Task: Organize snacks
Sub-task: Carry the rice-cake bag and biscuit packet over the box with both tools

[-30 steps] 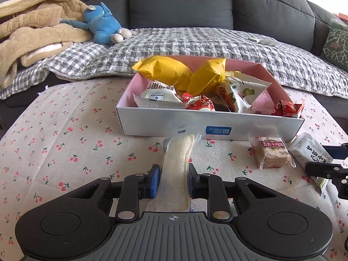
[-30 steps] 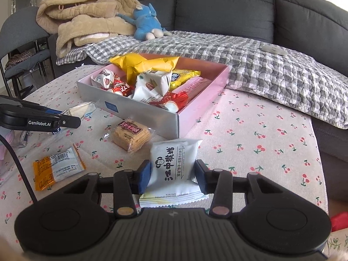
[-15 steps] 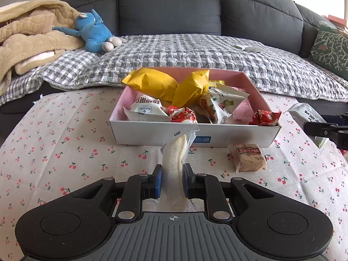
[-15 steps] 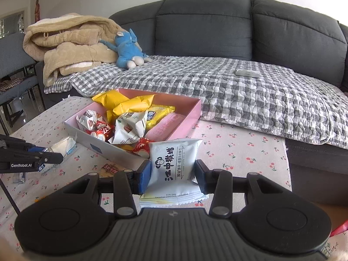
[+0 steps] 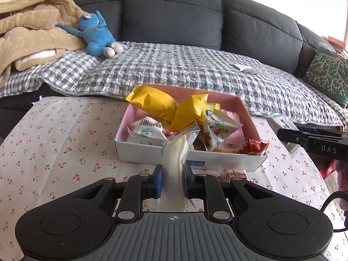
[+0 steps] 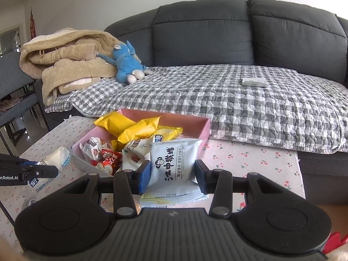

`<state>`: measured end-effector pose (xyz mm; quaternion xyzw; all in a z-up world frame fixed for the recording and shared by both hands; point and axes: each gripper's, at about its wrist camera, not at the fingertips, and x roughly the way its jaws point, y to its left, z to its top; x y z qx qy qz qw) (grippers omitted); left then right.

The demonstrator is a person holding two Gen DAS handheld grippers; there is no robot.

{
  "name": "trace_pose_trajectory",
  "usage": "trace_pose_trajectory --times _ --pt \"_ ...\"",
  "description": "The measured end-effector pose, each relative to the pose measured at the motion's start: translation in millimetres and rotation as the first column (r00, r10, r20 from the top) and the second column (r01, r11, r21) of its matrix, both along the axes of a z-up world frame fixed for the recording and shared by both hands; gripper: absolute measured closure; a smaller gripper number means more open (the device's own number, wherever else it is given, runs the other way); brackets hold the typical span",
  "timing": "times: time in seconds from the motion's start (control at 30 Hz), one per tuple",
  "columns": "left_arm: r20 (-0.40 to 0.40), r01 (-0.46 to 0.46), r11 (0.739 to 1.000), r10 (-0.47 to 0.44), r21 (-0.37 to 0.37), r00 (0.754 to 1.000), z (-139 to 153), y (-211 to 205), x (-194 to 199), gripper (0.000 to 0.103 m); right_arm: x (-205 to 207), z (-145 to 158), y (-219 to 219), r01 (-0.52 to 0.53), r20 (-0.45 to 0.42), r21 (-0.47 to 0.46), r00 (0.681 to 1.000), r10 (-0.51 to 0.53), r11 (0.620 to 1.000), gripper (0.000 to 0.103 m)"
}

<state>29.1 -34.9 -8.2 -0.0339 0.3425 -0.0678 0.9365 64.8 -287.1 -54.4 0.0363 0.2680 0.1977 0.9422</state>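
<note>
- Both hand-held grippers have risen since the earlier frames: the box [image 5: 152,152] now sits lower and smaller in each view, and the sofa [image 5: 174,21] fills more of the picture.
- Left hand-held gripper [image 5: 171,181] is clamped on a clear-wrapped cream wafer [image 5: 175,152], held edge-on, its sealed top end showing in front of the box's near wall.
- Right hand-held gripper [image 6: 173,175] is clamped on a white pack [image 6: 171,161] with dark print, held upright between the blue pads; its lower seam hangs below the fingers.
- Seen from the left view, the right hand-held gripper [image 5: 313,140] comes in from the right edge with the same white pack [image 5: 280,120], beside the box's right end.
- The box stands on the cherry-print surface [image 5: 54,141], pink inside, white outside, piled with yellow bags [image 5: 156,103], white packs and a red pack [image 5: 253,146] at its near right corner.
- A brown biscuit pack [image 5: 236,176] lies on the surface just in front of the box, partly hidden by the left fingers.
- Behind the surface: a checked quilt [image 5: 174,69], a blue plush [image 5: 95,37], a beige blanket [image 5: 28,32] and a green cushion [image 5: 328,74].
</note>
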Motion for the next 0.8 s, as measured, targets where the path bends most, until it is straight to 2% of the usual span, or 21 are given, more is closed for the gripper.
trace_pose_trajectory --times 0.13,0.37,0.67,0.8 --pt "0.01 -0.026 1.0 0.026 -0.009 1.0 13 5 20 0.087 10 5 7 0.008 -0.008 0.023 1.0 -0.008 1.0 0.063" --pt "-0.025 -0.038 0.998 0.037 -0.041 0.999 27 6 61 0.087 32 9 13 0.039 -0.03 0.083 0.999 -0.037 0.996 0.063" --pt "-0.091 -0.028 0.996 0.021 -0.085 0.996 14 -6 119 0.086 62 -2 22 0.089 -0.095 0.133 0.993 -0.077 0.987 0.062" --pt "-0.095 -0.021 0.999 0.016 -0.045 0.995 6 -12 137 0.086 72 -4 26 0.097 -0.106 0.148 0.991 -0.082 0.984 0.062"
